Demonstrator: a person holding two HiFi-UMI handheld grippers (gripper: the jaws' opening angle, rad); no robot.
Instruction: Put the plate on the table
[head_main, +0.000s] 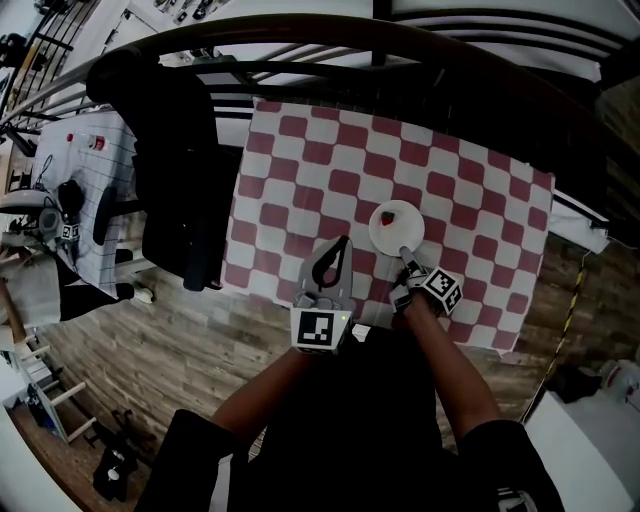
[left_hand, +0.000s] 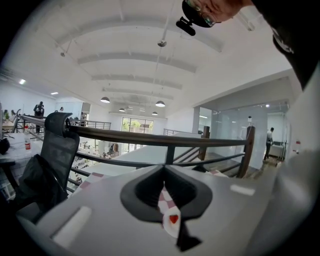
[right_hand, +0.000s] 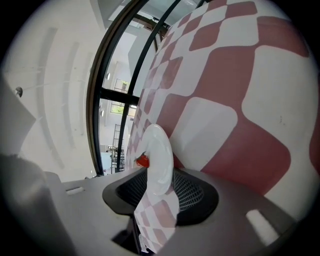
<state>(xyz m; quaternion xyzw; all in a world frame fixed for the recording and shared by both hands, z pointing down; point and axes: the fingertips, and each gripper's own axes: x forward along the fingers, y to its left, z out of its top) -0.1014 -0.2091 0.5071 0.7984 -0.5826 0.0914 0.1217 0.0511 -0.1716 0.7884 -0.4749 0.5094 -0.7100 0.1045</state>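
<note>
The plate (head_main: 396, 228) lies flat on the checked table (head_main: 300, 160), carrying a small red piece (head_main: 390, 214). The right tool (head_main: 406, 256) stands open around the near rim; drawn back crookedly, a jaw could snag the rim and drag or tip it. The left tool (head_main: 343, 242) hovers closed, empty.

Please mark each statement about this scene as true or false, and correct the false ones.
1. The plate lies on the checkered tablecloth. True.
2. The plate is empty. False: a small red item lies on it.
3. The right gripper has its fingers open around the plate's rim. True.
4. The left gripper holds the plate. False: it holds nothing and is beside the plate.
5. A white chair stands by the table. False: the chair is black.
</note>
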